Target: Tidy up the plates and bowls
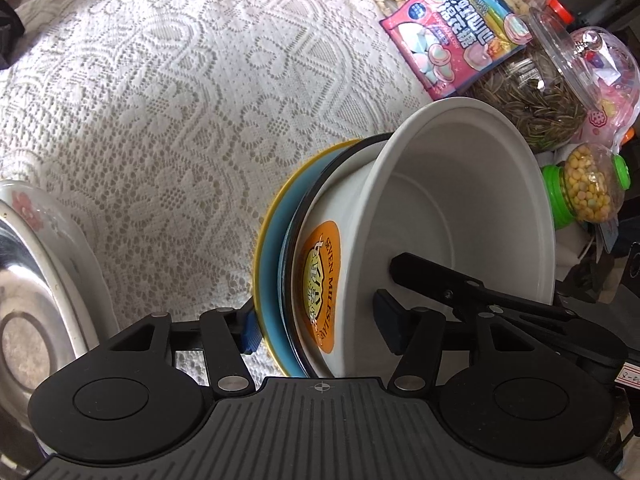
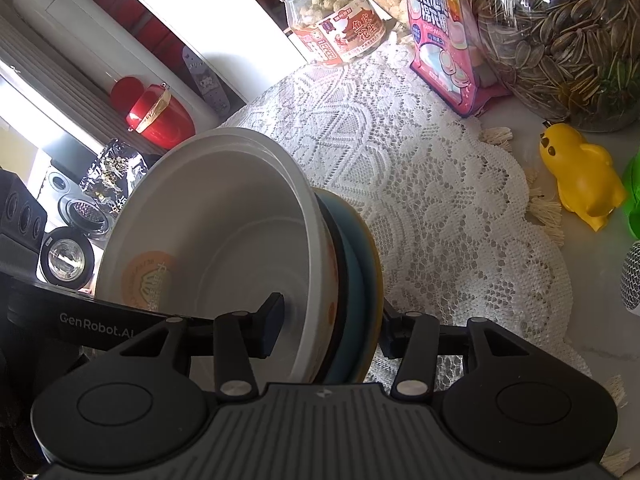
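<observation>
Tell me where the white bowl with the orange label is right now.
The white bowl sits tilted on its side at the centre of both wrist views, nested against a blue plate and a yellow plate, above the lace tablecloth.

My table (image 2: 552,184) pale, under white lace cloth (image 1: 168,92), sunlit in patches. Beyond its edge: white wall (image 2: 240,20), dark speaker cabinet (image 2: 20,216) on floor.

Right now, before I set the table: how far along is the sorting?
Done: a white plastic bowl with an orange label sits nested in a blue dish and a yellow plate. In hand: the right gripper clamps that tilted stack; the left gripper straddles it, open. Left: the flowered white dish holding a steel bowl sits apart.
</observation>
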